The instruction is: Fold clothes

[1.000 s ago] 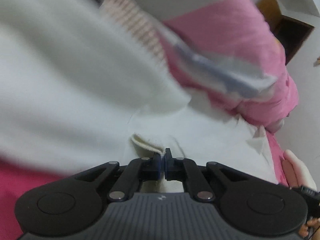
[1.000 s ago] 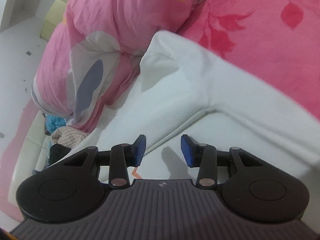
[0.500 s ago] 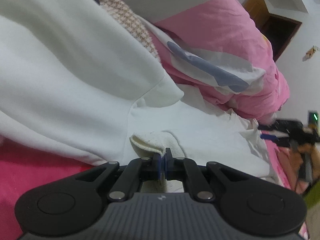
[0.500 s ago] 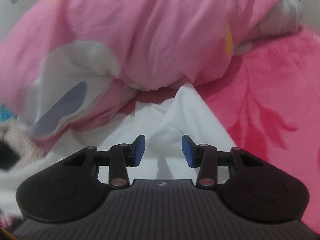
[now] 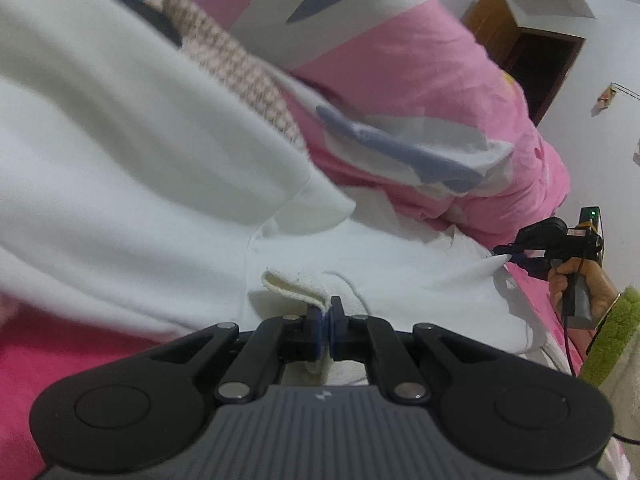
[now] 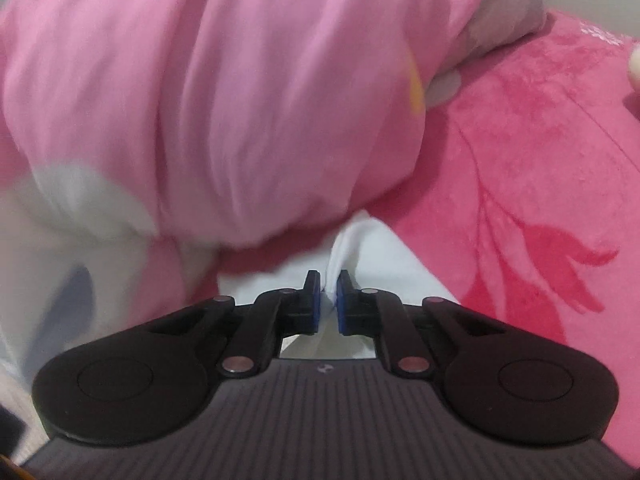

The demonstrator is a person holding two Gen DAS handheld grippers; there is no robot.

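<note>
White garment (image 5: 360, 252) and pink quilt (image 5: 420, 92) lie on red bedspread (image 6: 540, 184)

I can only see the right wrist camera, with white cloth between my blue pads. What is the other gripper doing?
Observer: The left gripper is shut on a cream ribbed cuff of the same white top.
Child: Is there other stuff near the top?
Observer: Yes, a checked cloth lies beyond it, against the pink quilt.
Child: Can you see my gripper from there?
Observer: Yes, the right gripper pinches the top's far corner, held by a hand with a green sleeve.
</note>
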